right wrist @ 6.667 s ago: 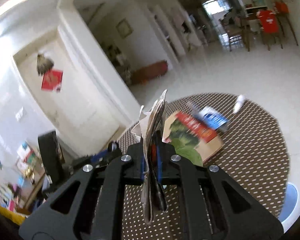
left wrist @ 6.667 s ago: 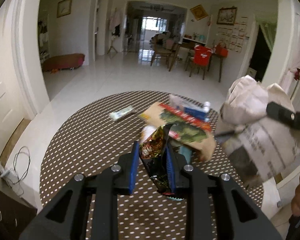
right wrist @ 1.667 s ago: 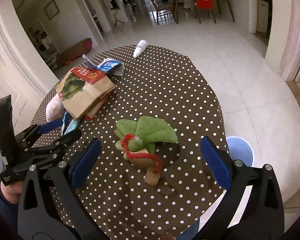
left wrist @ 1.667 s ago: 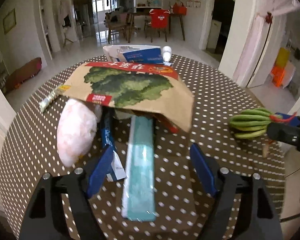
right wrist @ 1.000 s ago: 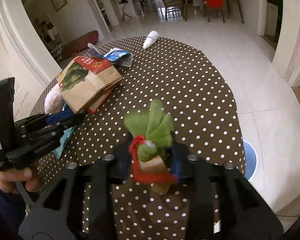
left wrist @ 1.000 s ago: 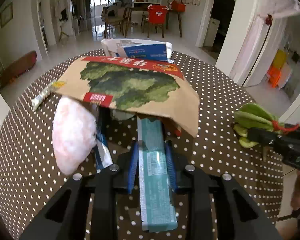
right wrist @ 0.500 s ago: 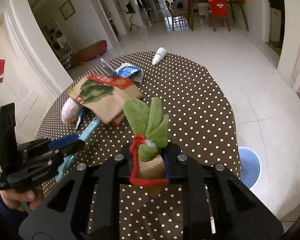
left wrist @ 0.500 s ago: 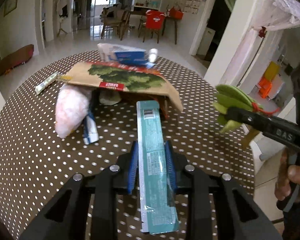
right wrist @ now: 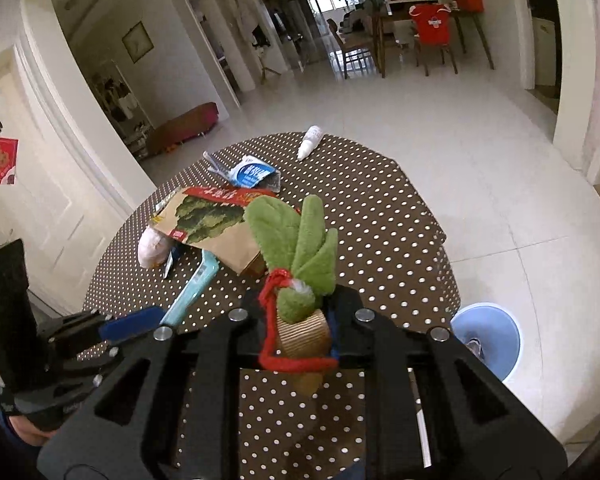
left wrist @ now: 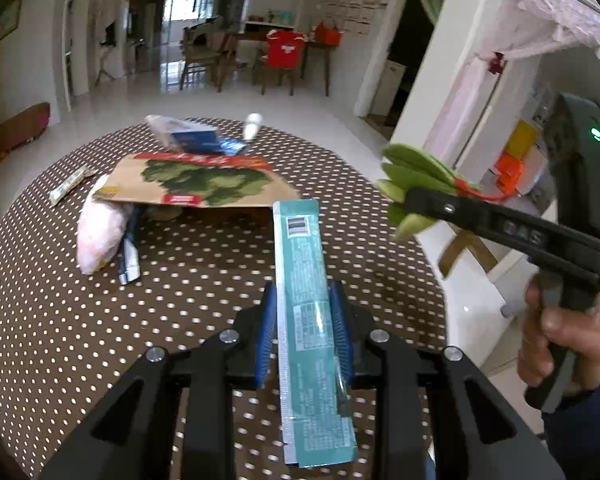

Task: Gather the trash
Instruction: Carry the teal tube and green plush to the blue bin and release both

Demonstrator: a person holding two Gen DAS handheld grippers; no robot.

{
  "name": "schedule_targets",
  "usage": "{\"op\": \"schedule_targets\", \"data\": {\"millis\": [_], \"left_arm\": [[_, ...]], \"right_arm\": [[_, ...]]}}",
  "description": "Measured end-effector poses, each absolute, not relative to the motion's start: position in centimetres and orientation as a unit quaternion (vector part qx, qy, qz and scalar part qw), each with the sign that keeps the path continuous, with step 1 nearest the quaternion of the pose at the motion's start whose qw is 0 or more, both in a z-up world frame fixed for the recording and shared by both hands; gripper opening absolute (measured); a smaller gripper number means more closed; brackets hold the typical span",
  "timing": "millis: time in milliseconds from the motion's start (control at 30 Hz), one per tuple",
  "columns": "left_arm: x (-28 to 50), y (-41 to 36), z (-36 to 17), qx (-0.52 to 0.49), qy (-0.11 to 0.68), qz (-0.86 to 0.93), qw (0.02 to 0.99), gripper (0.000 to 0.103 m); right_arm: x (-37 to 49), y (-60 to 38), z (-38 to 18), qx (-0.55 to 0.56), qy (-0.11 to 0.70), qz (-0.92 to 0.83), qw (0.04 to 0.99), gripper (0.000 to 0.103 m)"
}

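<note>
Daylit interior, moderately bright, light from far windows [left wrist: 182, 8], glare on the glossy floor [right wrist: 440, 128], soft shadows under the paper bag [left wrist: 204, 184], strong fisheye bending with dark corner vignetting, slight motion blur on far clutter, near fingers sharp.

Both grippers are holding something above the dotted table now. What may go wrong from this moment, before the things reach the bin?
1. The left gripper pinches the long teal packet near its middle; both ends hang free, so it may slip or catch the brown paper bag.
2. The right gripper holds the green plush plant only by its small base; its loose red cord may snag.
3. The blue bin is low beside the table; a drop may miss.
</note>
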State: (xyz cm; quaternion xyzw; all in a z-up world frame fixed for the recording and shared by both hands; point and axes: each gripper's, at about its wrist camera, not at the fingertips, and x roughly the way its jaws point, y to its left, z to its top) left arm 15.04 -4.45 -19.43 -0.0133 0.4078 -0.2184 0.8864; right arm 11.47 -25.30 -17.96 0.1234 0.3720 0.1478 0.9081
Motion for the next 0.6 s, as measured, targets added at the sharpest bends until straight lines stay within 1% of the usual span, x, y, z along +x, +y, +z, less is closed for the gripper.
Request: {"op": "schedule_targets", "data": {"millis": [233,400,600], "left_arm": [[14.7,-8.0,-17.5,0.000,0.386,-0.257,0.886,0.026],[17.0,-12.1,-15.8,0.002,0.366,-0.286,0.886,0.026],[20.0,-17.9,-15.2,-0.004,0.365,-0.324,0.873,0.026]], "right_arm": [[10.2,-28.4,-16.7,0.138,0.352,0.129,0.917,0.018],[9.9,-32.5,-15.3,0.148,0.334,0.094,0.926,0.018],[10.0,-39.2,-15.0,0.171,0.323,0.034,0.930,0.018]]}}
